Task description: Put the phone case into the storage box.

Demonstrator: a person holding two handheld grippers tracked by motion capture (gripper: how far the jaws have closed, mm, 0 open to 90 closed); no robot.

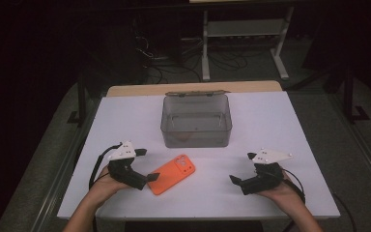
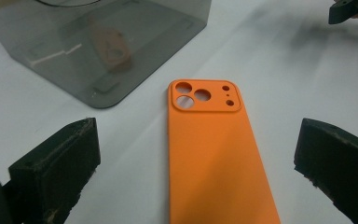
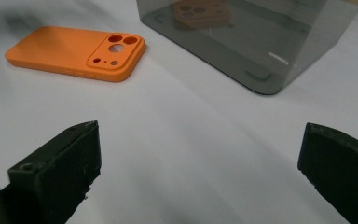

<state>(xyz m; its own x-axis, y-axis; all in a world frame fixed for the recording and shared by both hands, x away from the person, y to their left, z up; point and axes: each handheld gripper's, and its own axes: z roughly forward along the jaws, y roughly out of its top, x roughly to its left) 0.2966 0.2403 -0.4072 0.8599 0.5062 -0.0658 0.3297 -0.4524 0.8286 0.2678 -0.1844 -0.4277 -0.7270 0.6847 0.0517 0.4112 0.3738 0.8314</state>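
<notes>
Nearest, at the lower left of the high view, my left gripper (image 1: 150, 177) sits in my left hand (image 1: 107, 180) just beside the near end of the orange phone case (image 1: 172, 174). Its jaws stand wide apart and hold nothing. In the left gripper view the two black jaws rise from the lower corners, with the orange phone case (image 2: 216, 154) lying flat between them in the lower centre, apart from both; its camera cut-outs face up at the far end.

At the lower right of the high view, my right gripper (image 1: 233, 180) rests in my right hand (image 1: 282, 191), its jaws likewise spread wide and empty. In the right gripper view they frame bare white table (image 3: 182, 154); the orange phone case (image 3: 77, 52) lies well apart in the upper left of that frame.

The white table (image 1: 270, 125) carries the phone case in the lower centre of the high view, between the two grippers and nearer the left one.

Farther off, in the centre of the high view, stands a smoky transparent box (image 1: 196, 121), open at the top, near the case but not touching it. Its grey wall (image 2: 121, 42) fills the upper left of the left gripper view and reflects the orange faintly. The same box (image 3: 256, 42) occupies the upper right of the right gripper view.
</notes>
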